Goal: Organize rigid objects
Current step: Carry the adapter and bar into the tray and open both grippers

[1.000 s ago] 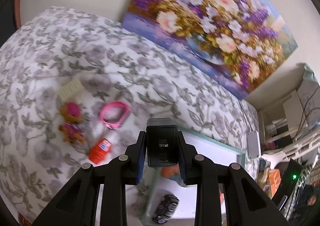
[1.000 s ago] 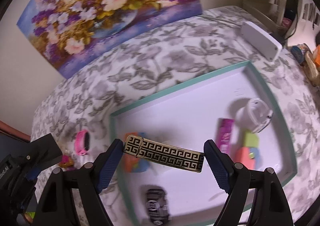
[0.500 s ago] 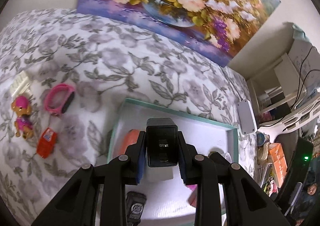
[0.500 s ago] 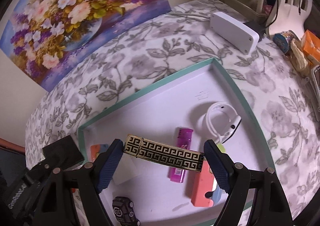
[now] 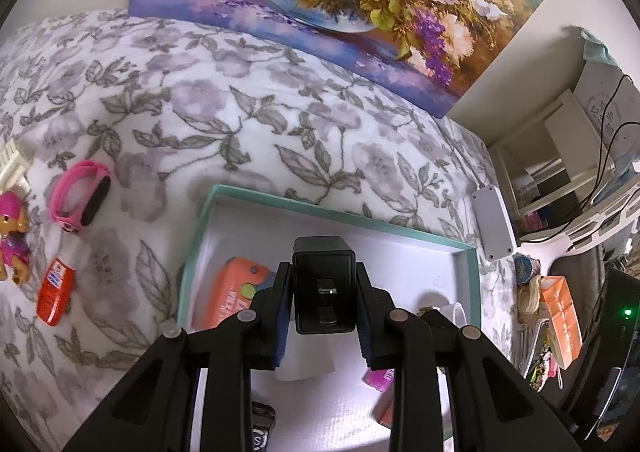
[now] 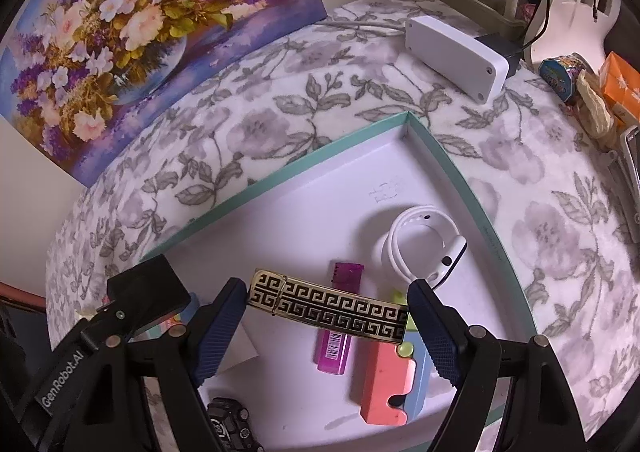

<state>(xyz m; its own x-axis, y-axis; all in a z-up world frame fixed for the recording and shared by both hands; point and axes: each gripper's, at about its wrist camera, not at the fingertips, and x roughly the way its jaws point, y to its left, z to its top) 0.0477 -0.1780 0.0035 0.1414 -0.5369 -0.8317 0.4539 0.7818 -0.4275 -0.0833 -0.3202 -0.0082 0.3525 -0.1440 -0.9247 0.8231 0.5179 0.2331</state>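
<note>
My left gripper (image 5: 323, 298) is shut on a black charger block (image 5: 324, 288) and holds it above the teal-rimmed white tray (image 5: 320, 209). My right gripper (image 6: 326, 310) is shut on a black-and-gold patterned bracelet (image 6: 326, 306), held endwise over the tray (image 6: 464, 187). The left gripper with its block shows at the right wrist view's left (image 6: 148, 288). In the tray lie a white smartwatch (image 6: 424, 244), a purple lighter (image 6: 338, 324), a pink-and-blue case (image 6: 394, 384), a black toy car (image 6: 230, 426) and an orange box (image 5: 230, 300).
On the floral cloth left of the tray lie a pink wristband (image 5: 80, 193), a red tube (image 5: 56, 290), a toy pup figure (image 5: 14, 228) and a cream comb (image 5: 14, 161). A white adapter box (image 6: 454, 57) sits beyond the tray. Cluttered shelves stand at right (image 5: 568, 187).
Both grippers have moved further over the tray with their loads still held. The loose items on the cloth have slid toward the left edge of the left wrist view.
</note>
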